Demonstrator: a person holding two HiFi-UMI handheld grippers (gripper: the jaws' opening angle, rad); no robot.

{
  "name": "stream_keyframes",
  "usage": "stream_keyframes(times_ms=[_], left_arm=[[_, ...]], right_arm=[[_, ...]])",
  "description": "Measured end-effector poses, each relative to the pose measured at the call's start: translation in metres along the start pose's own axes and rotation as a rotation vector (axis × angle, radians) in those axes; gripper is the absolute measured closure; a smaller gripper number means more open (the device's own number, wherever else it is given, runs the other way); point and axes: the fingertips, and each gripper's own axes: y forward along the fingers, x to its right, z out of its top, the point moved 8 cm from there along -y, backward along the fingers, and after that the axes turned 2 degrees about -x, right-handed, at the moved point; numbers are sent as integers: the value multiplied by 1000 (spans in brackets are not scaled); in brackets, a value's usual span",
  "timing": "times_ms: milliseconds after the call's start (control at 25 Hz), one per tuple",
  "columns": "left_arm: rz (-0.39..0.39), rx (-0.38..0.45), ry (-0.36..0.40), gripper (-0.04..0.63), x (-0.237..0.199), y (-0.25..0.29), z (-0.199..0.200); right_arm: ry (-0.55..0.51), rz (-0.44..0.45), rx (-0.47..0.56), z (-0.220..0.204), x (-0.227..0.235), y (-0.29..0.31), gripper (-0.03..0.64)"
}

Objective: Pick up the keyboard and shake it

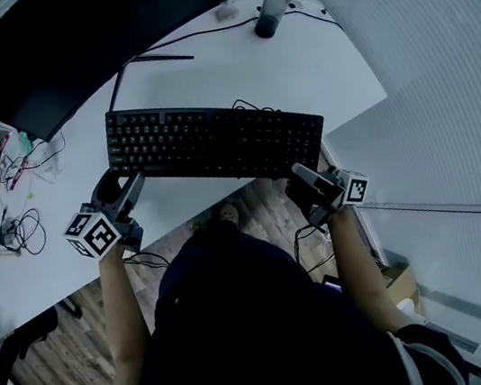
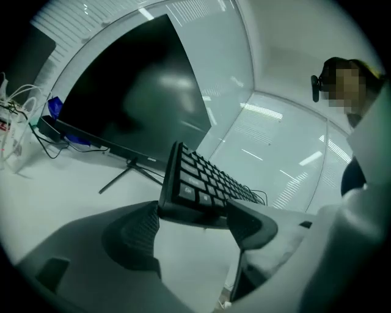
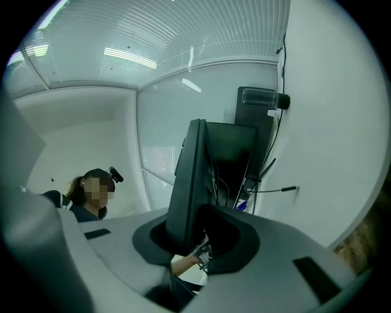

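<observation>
clamping one keyboard [image 1: 214, 141]: right claw [image 1: 305, 180], seemingly alone

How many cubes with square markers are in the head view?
2. One white cube with black markers on the left gripper, by the black keyboard's left end; the other on the right gripper, at its right.

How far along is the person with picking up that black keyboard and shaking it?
Done: the right gripper is clamped on the right end of the keyboard. In hand: the left gripper stands wide open at the left end, pads not touching it, so that side is not gripped. Whether the keyboard is clear of the desk is hard to tell. Left, it seems: close the left grip, lift and shake.
</observation>
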Motion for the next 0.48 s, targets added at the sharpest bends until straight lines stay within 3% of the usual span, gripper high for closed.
stream_keyframes(times_ms=[200, 480], left_arm=[[6, 1, -24, 270, -1, 0, -3], [78, -12, 25, 272, 5, -6, -4]], right_arm=[[-16, -1, -31, 3, 2, -3, 524], [29, -87, -35, -4, 26, -5, 528]])
